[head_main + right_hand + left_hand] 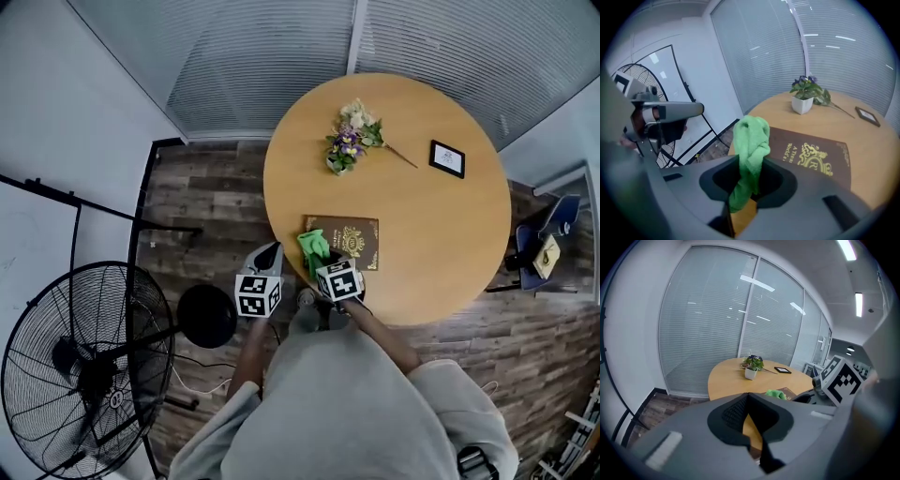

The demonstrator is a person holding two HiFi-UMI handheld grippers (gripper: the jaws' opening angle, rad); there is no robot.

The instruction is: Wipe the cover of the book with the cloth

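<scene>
A dark brown book (349,240) (813,152) with a gold emblem lies flat near the front edge of the round wooden table (441,225). My right gripper (324,261) (745,180) is shut on a green cloth (313,247) (750,150) that bunches up above its jaws, over the book's near left corner. My left gripper (268,256) (751,420) is shut with nothing in it, held off the table's left edge above the floor. In the left gripper view the green cloth (776,393) and the right gripper's marker cube (839,379) show to the right.
A small pot of flowers (347,139) (806,98) (752,365) and a framed picture (447,157) (867,116) stand further back on the table. A standing fan (84,366) and a black round stool (206,315) are on the floor at left. A chair (544,246) stands at right.
</scene>
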